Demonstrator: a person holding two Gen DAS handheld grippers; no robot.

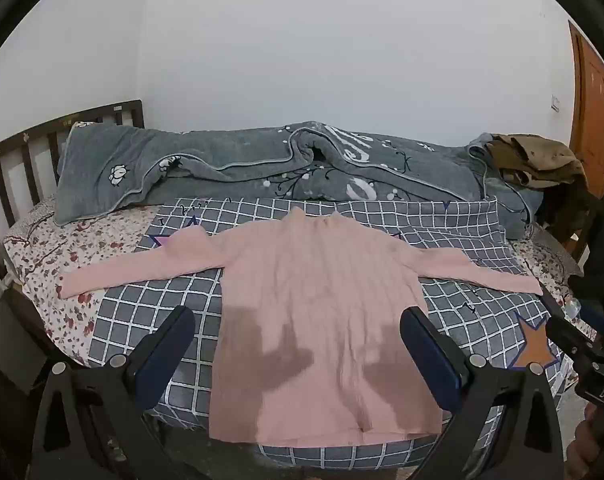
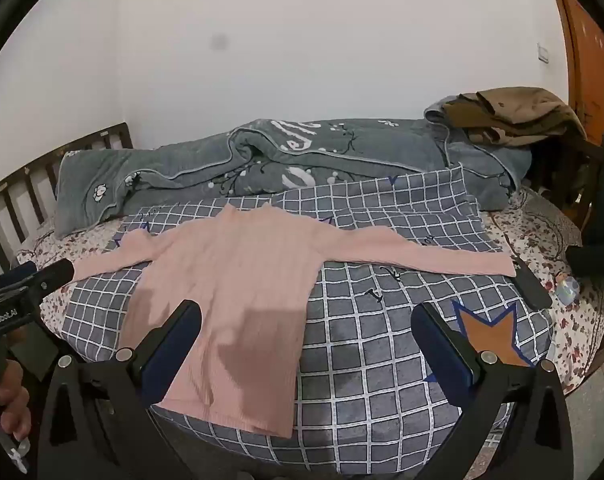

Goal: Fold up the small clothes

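Note:
A pink ribbed long-sleeved sweater (image 1: 322,300) lies flat, sleeves spread wide, on a grey checked pillow (image 1: 149,304) on the bed. My left gripper (image 1: 297,316) hovers open above the sweater's lower body, nothing between its fingers. My right gripper (image 2: 306,312) is open too, above the sweater's (image 2: 229,292) right side and the checked pillow (image 2: 382,360). Each gripper shows at the edge of the other's view: the right one (image 1: 574,340) at the far right, the left one (image 2: 41,280) at the far left, held by a hand (image 2: 5,400).
A rumpled grey blanket (image 1: 261,168) lies along the wall side of the bed, with brown clothes (image 1: 538,160) piled at its right end. A dark headboard (image 1: 21,160) stands at left, a wooden door (image 1: 594,112) at right. A floral sheet (image 1: 53,264) covers the mattress.

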